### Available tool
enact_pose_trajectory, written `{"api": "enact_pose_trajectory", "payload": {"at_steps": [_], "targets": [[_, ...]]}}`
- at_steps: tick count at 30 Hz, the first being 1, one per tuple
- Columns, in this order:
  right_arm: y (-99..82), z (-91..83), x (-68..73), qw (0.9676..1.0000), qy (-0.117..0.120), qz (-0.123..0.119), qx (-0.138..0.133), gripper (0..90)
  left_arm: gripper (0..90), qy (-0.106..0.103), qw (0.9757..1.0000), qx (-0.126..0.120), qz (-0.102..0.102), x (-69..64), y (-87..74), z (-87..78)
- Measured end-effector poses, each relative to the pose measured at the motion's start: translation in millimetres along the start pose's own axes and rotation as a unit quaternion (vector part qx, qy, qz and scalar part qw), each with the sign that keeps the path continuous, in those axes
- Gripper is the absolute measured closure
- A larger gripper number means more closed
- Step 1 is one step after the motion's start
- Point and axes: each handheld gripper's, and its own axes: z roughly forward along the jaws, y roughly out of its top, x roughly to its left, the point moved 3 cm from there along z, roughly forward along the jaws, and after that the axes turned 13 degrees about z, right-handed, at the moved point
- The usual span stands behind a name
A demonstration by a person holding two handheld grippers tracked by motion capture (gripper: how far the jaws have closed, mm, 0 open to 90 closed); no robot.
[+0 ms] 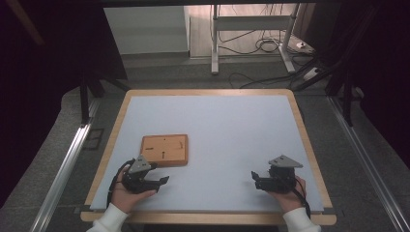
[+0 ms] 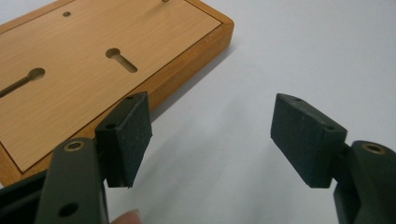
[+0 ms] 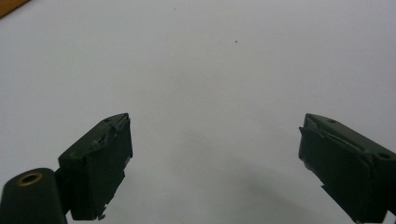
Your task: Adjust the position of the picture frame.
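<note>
1. A flat, light brown wooden board (image 1: 165,150) with a darker orange rim is lying on the pale grey table top (image 1: 232,140), toward the left side and near the front.
2. The board is showing two long slots with round ends and a few small holes in its top, seen in the left gripper view (image 2: 93,70).
3. The person's left hand is holding the black left gripper (image 1: 162,181) just in front of the board's near edge, pointing toward the middle of the table.
4. Its jaws are standing wide apart with nothing between them (image 2: 210,135). One jaw is sitting just beside the board's corner; I cannot tell if it is touching.
5. The person's right hand is holding the black right gripper (image 1: 255,178) near the front right of the table, well apart from the board.
6. Its jaws are spread wide too, holding nothing, with bare table under them (image 3: 215,154).
7. White sleeves (image 1: 110,220) are showing at the bottom edge.
</note>
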Motion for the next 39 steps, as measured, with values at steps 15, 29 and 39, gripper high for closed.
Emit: {"api": "enact_pose_trajectory", "payload": {"at_steps": [15,29,39], "targets": [[-6.0,-4.2,14.2,0.9996,0.018,-0.02,-0.003,14.3,28.8,-0.004,1.0,-0.004,0.001,2.2,2.6,1.7],[-12.0,-7.2,11.8,0.9994,0.015,-0.031,-0.003,15.0,29.1,0.005,0.9998,-0.009,0.016,2.1,12.7,6.1],[-14.1,-9.4,7.1,0.9993,0.012,-0.036,-0.002,15.1,32.1,0.013,0.9997,-0.016,0.013,5.1,27.3,14.8]]}}
